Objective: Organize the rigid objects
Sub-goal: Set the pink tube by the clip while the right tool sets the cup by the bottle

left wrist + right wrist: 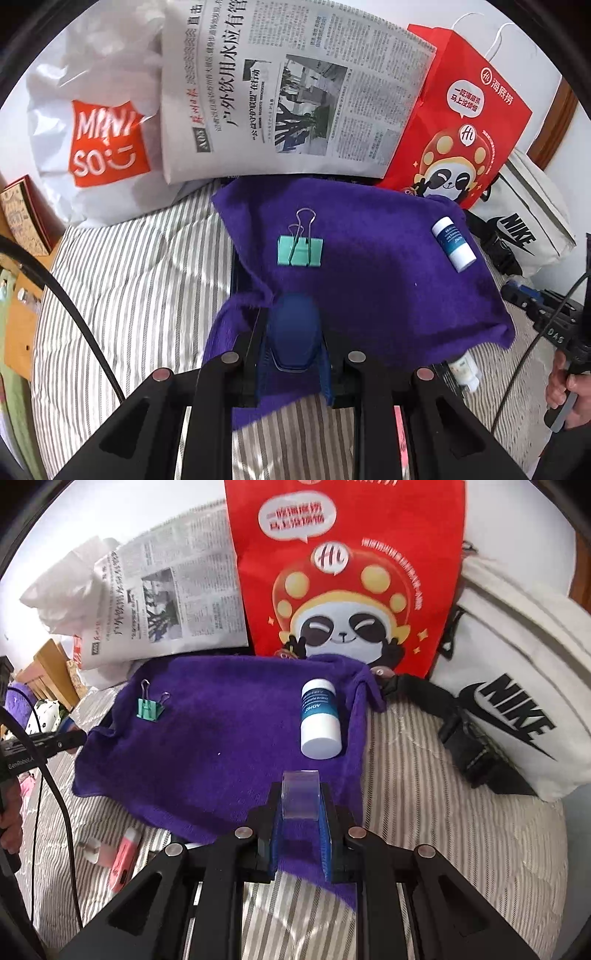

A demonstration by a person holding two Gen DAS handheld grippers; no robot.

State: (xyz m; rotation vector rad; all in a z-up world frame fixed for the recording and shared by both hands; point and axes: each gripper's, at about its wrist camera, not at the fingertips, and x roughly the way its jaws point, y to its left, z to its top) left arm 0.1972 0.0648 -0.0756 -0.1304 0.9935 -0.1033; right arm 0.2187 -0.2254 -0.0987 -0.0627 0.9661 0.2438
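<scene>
A purple towel (369, 280) (221, 746) lies on the striped bed. On it are a green binder clip (300, 250) (149, 709) and a white bottle with a blue label (453, 243) (320, 719), lying on its side. My left gripper (293, 332) is shut on a dark blue rounded object (293, 328), held over the towel's near left edge. My right gripper (301, 797) is shut on a small clear plastic piece (301, 794), held just in front of the bottle.
A newspaper (295, 92), a white Miniso bag (99, 140), a red panda bag (347, 572) and a white Nike bag (517, 701) stand behind the towel. A pink object (123, 860) and a small white bottle (466, 369) lie on the striped bedding (443, 830).
</scene>
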